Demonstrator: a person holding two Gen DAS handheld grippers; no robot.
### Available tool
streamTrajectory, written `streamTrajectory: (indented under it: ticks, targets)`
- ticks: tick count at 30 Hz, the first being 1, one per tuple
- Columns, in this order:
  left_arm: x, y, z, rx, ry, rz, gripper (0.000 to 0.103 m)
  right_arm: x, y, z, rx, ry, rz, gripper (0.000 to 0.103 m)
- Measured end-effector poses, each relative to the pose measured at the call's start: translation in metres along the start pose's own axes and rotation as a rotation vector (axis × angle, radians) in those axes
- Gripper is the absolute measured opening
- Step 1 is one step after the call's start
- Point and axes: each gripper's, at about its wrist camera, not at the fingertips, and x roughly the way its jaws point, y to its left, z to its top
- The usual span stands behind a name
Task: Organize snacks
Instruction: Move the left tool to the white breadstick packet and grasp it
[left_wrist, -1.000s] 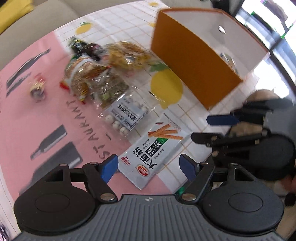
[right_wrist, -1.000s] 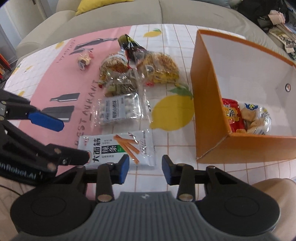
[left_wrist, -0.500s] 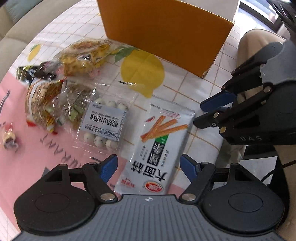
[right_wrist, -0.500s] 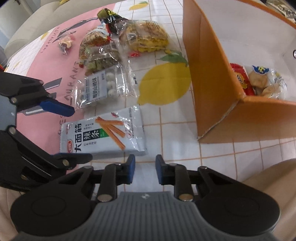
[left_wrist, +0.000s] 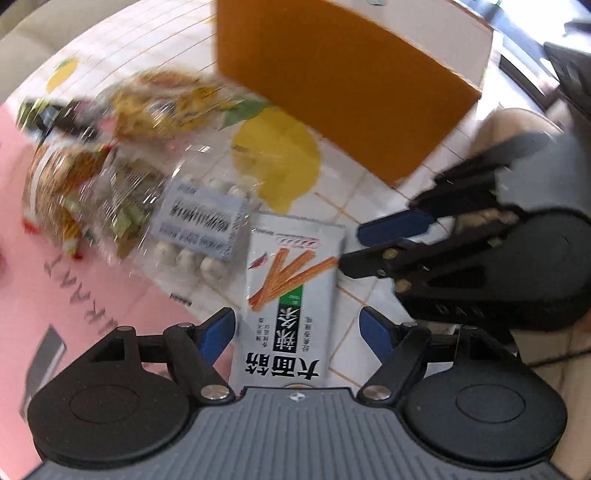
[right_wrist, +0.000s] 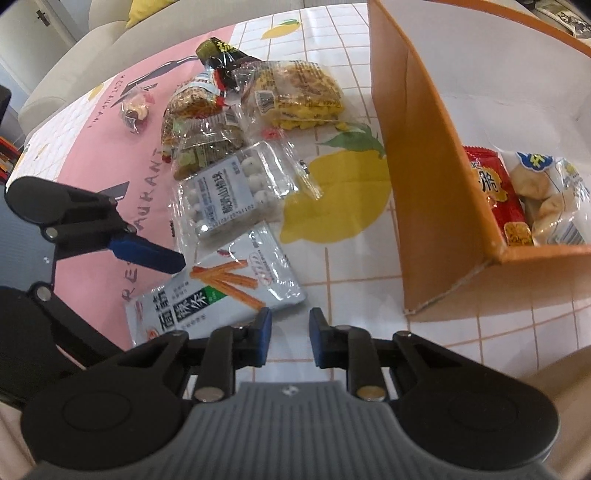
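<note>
Since half a second ago I have brought my left hand-held gripper (left_wrist: 297, 328) lower and closer over the silver snack packet (left_wrist: 291, 302), so the packet's near end now lies between its blue fingers, which stand wide apart and hold nothing. My right hand-held gripper (right_wrist: 288, 332) has also edged in toward the packet's corner; its fingers are only narrowly parted, with nothing between them. In the right view, its left pad (right_wrist: 263, 334) sits just at the packet's edge (right_wrist: 218, 295), though I cannot tell whether it touches.

The packet lies flat on the counter (right_wrist: 351, 295), near the orange box (right_wrist: 424, 206) but apart from it. Just beyond it lies a clear pack of white balls (right_wrist: 231, 195), then a cluster of other wrapped snacks (right_wrist: 299, 96) further back. Inside the box I can see a red packet (right_wrist: 495, 192) and a clear bag of pale pieces (right_wrist: 546, 199) resting against each other.
</note>
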Motion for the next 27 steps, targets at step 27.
streamTrajectory:
  ticks: [27]
  targets:
    - [-0.011,-0.011,-0.017,-0.240,-0.019,0.169,0.056,-0.010,0.001,0.001,0.027,-0.018,0.017,0.021]
